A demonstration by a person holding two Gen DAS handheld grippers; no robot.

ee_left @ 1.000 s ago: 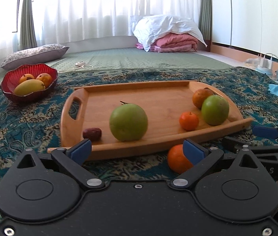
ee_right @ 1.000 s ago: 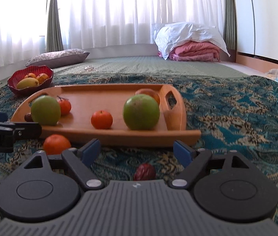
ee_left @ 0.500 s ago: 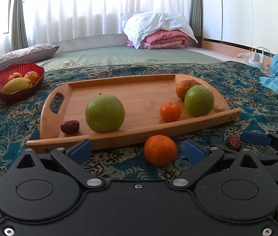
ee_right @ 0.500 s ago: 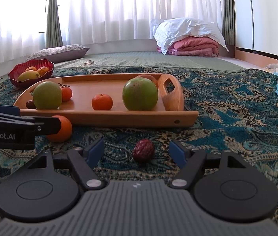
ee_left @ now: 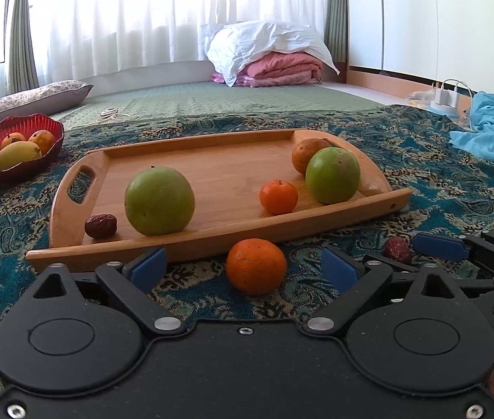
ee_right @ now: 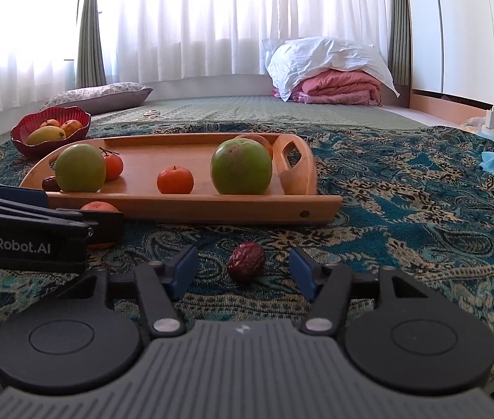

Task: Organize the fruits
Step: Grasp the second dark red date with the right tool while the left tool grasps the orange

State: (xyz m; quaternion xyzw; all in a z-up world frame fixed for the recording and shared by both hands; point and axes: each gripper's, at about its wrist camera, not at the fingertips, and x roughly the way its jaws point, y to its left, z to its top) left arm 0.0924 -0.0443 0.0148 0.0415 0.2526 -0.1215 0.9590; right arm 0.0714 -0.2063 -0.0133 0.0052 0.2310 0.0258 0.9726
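Now I see my left claw [ee_left: 243, 265] closing around the orange [ee_left: 256, 266] and my right claw [ee_right: 243, 269] closing around the red date [ee_right: 246, 260], pads touching neither fruit.

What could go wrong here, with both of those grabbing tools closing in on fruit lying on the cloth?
1. The orange is round and sits free on the patterned cloth; the closing left tool might nudge it so it rolls away.
2. The small red date may slip or get squashed as the right tool closes on it.
3. The two tools work close together and could bump.
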